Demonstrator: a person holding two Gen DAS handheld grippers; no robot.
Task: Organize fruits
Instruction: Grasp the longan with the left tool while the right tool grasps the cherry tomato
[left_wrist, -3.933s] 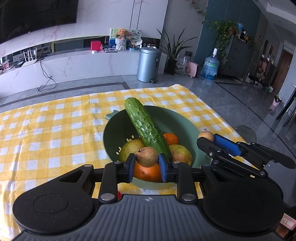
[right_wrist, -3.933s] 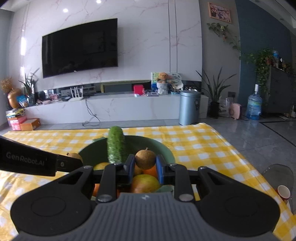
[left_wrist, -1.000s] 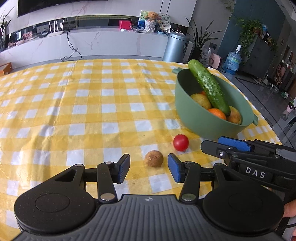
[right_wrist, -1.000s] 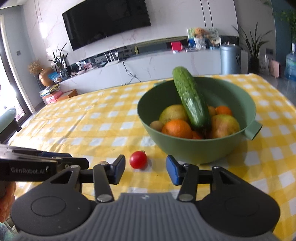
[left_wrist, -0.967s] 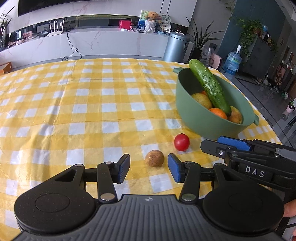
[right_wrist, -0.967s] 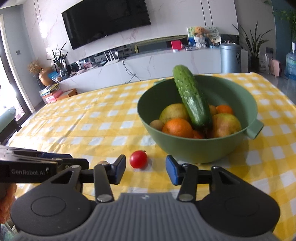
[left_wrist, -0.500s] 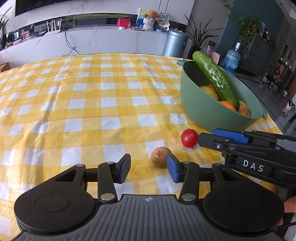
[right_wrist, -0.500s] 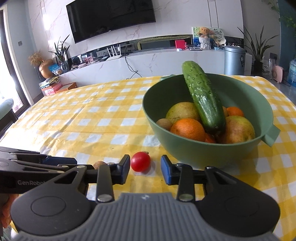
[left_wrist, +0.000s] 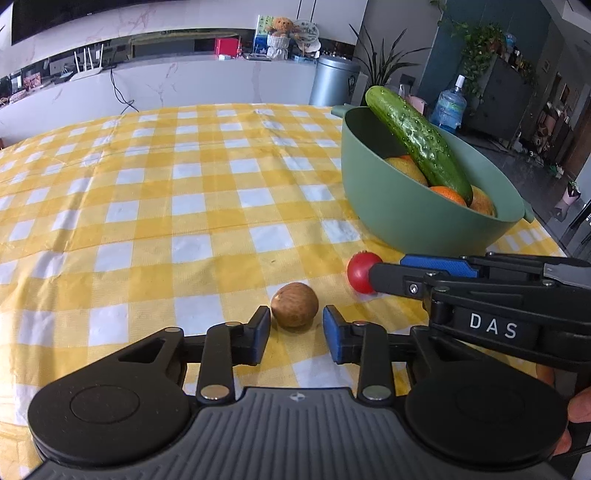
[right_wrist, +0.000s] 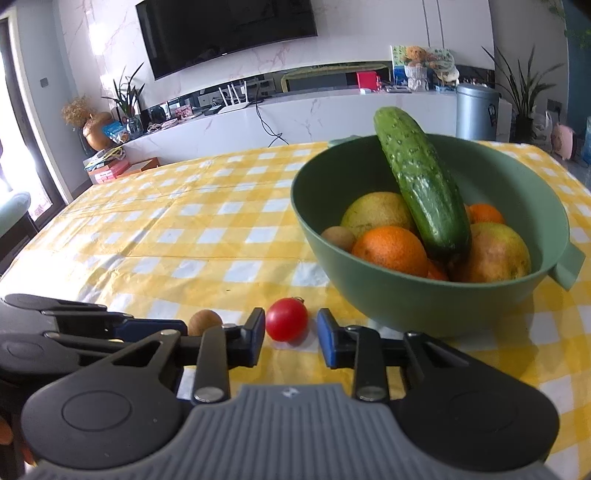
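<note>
Brown fruit (left_wrist: 294, 309) and tomato (right_wrist: 286, 319) sit on the checked cloth (left_wrist: 147, 206), apart, beside green bowl (right_wrist: 424, 295), probably being sorted out. Left gripper (left_wrist: 295, 332) and right gripper (right_wrist: 291, 334) each frame one, released, gripping nothing.

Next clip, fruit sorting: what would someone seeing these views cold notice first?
Probably the long cucumber jutting out of the green bowl of oranges and yellowish fruit, at the right of the yellow checked tablecloth. Next, the two small pieces lying on the cloth in front of the bowl: a red tomato between the open right gripper fingers and a brown round fruit just ahead of the open left gripper.
</note>
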